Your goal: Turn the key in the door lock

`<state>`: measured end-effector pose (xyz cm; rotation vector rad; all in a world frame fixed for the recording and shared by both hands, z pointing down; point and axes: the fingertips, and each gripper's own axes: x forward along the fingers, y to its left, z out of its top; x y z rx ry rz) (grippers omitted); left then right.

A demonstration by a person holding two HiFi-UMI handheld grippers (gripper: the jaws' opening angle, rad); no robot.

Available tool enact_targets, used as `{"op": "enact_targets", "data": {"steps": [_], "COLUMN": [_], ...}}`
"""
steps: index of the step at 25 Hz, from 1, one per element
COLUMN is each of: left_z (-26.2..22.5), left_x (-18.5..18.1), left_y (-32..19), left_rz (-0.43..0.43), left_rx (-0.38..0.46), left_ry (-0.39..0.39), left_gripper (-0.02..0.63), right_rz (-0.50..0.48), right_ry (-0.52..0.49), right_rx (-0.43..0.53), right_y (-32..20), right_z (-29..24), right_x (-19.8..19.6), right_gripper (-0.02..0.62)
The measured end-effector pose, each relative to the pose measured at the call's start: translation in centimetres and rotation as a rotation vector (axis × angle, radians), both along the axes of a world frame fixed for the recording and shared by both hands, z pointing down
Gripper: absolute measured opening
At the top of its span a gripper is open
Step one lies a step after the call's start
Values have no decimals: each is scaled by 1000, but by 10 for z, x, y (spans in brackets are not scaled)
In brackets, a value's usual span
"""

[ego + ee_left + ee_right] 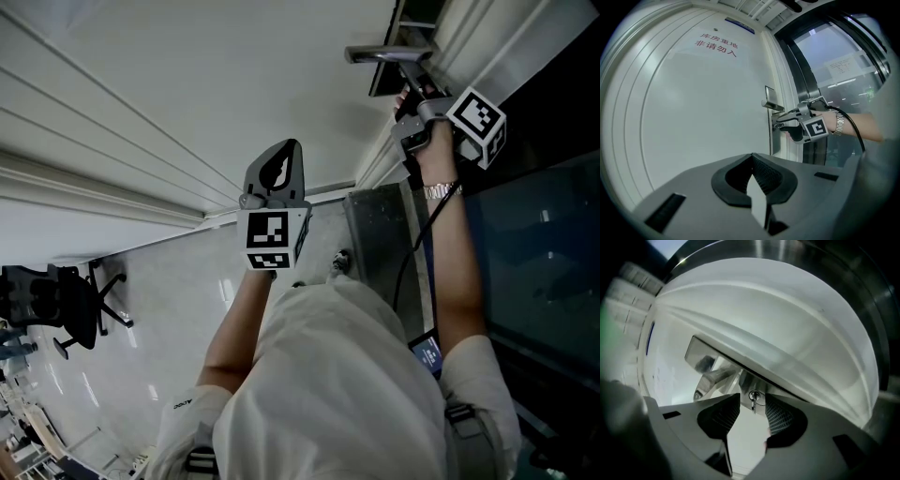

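A small silver key [753, 398] sits in the round lock cylinder of the white door [693, 117], just below the metal lever handle [712, 378]. My right gripper [752, 404] is open; its two ribbed pads stand either side of the key without pressing it. In the head view the right gripper [408, 92] reaches to the door's edge under the handle [384, 54]. The left gripper view shows the right gripper [782, 124] at the lock from the side. My left gripper [275, 175] is shut on nothing and held off the door, pointing at its plain panel.
A sign with red characters [716, 44] is on the door. A dark metal frame and glass panel [544, 253] stand right of the door. A black office chair [66, 305] is on the glossy floor at the left. A cable runs along the right forearm [450, 272].
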<state>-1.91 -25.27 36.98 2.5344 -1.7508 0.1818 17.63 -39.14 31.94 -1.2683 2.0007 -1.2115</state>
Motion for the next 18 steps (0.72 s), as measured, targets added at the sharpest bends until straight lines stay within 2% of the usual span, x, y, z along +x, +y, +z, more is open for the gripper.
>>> {"op": "enact_targets", "data": {"steps": [2, 6, 10, 13, 18], "left_z": [0, -1, 0, 0, 1], "left_x": [0, 0, 1, 1, 0], "left_y": [0, -1, -2, -3, -3], "left_rz": [2, 6, 14, 15, 14], "left_rx": [0, 3, 4, 3, 1], "left_ry": [1, 5, 4, 5, 7], "left_gripper": [6, 6, 6, 6, 6], "right_rz": [-10, -23, 1, -4, -6], "right_ry": [203, 526, 931, 1170, 1748], "right_rx": [64, 152, 273, 360, 561], "right_y": [7, 19, 26, 32, 36], "right_z": [-7, -11, -13, -13, -10], "right_x": [-1, -2, -4, -10, -26], "right_gripper": [150, 155, 155, 155, 155]}}
